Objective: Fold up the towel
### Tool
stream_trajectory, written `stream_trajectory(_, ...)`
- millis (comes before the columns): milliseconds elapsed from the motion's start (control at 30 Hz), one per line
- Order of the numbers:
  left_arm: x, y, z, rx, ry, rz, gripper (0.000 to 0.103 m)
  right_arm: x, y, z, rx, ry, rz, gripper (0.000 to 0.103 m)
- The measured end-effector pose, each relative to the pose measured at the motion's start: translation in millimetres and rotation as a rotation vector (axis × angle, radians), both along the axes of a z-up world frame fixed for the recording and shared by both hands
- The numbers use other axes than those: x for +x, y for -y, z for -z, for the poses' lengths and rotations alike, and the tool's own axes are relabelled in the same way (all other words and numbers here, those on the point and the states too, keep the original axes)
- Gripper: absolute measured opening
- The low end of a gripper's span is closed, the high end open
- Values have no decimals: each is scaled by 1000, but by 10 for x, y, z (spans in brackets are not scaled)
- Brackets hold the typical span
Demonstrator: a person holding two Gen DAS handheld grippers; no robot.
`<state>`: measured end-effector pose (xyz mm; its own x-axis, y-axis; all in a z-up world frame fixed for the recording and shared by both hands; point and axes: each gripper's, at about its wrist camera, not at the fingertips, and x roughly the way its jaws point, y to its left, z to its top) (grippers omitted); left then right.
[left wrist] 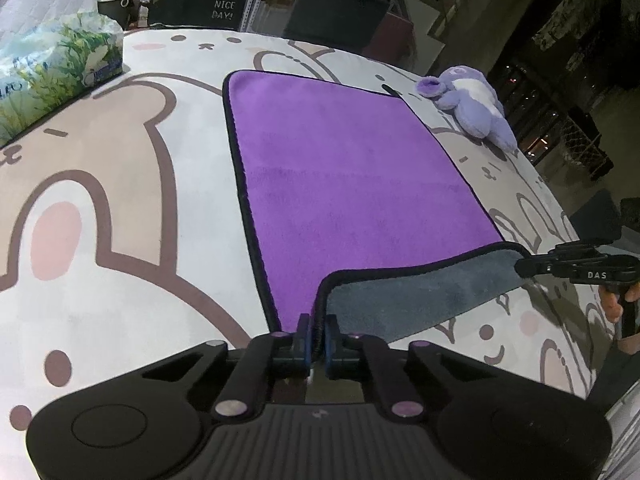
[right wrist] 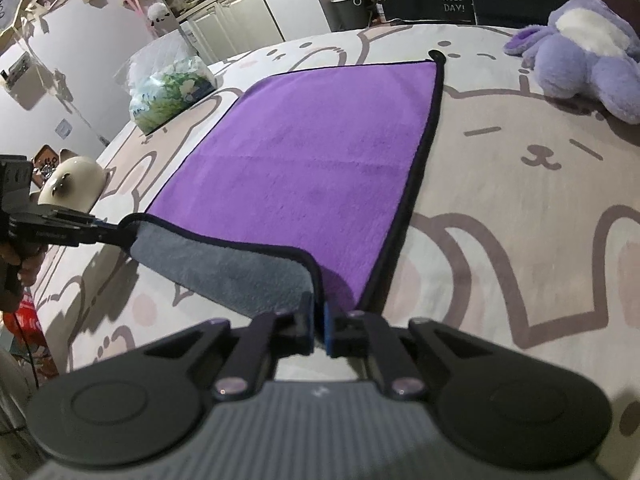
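Holding the towel (left wrist: 352, 176) by its two near corners, I have my left gripper (left wrist: 316, 340) pinched tight on one corner and my right gripper (right wrist: 319, 322) clamped on the other. The near edge is lifted off the bed (left wrist: 120, 240), showing the grey underside, while the rest of the purple face lies flat and spread out. I judge the fold barely begun: no layer lies over another yet. What is left is carrying this edge to the far edge, near the plush toy (right wrist: 588, 52), and any folds after that.
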<state>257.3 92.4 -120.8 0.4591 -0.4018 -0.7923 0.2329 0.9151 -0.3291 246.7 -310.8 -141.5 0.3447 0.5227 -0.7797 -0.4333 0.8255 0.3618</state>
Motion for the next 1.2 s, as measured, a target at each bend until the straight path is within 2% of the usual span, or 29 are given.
stream_trajectory(633, 169, -16, -204, -38, 83, -15, 4, 44, 6, -214, 62, 60, 38, 5)
stream_trajectory(967, 463, -23, -185, -29, 94, -3, 4, 271, 14, -244, 54, 76, 63, 5)
stream_trajectory(1200, 716, -82, -221, -36, 111, -31, 4, 519, 48, -266, 69, 102, 89, 5)
